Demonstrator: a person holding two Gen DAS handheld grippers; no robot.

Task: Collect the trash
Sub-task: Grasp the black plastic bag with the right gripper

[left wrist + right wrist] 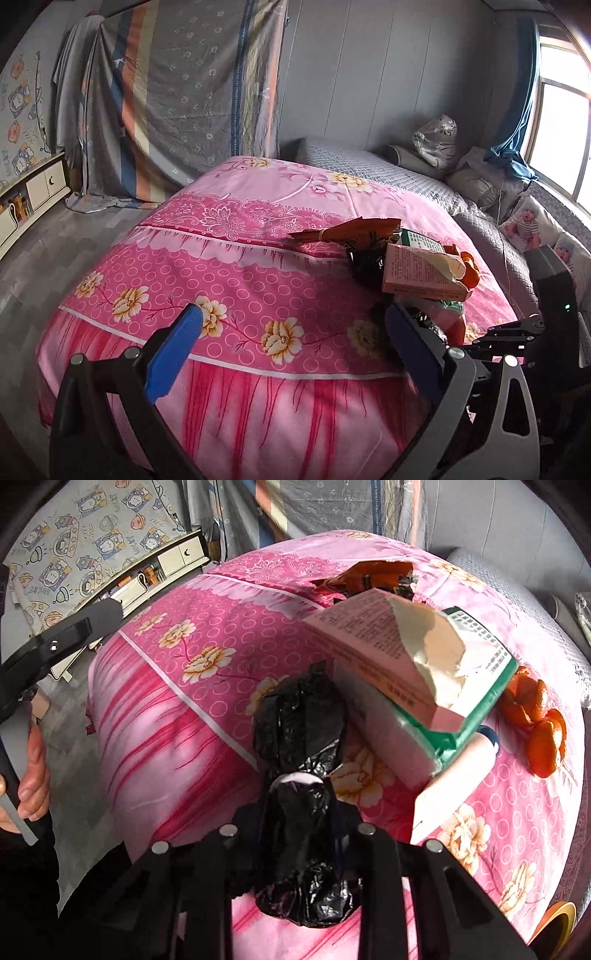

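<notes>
The right gripper [295,786] is clamped on a black plastic bag [301,716]; its pads are hidden beneath the crumpled film, and the bag's lower end bulges out between the black gripper arms. The bag extends from the jaws onto the pink floral bedspread [177,709]; whether it holds anything cannot be determined. The left gripper [291,325] stands with its blue fingers [173,354] apart and nothing between them; in the right wrist view only part of its frame and a hand [31,775] on the handle appear at the left edge.

The trash pile lies on the right half of the bed: a torn pink box [373,653] rests on a green-edged packet [476,664]; orange peel [535,720] lies to the right of these; an orange wrapper [354,229] lies beyond, partly covered by the box. A white object under the packet is mostly hidden and cannot be identified; printed text on the box is too small to read.

Far side: a grey quilt [369,162] with pillows; a patterned sheet [184,92] hangs on the wall; a window [561,122] is cut off at right; a low cabinet [33,188] stands at left.
</notes>
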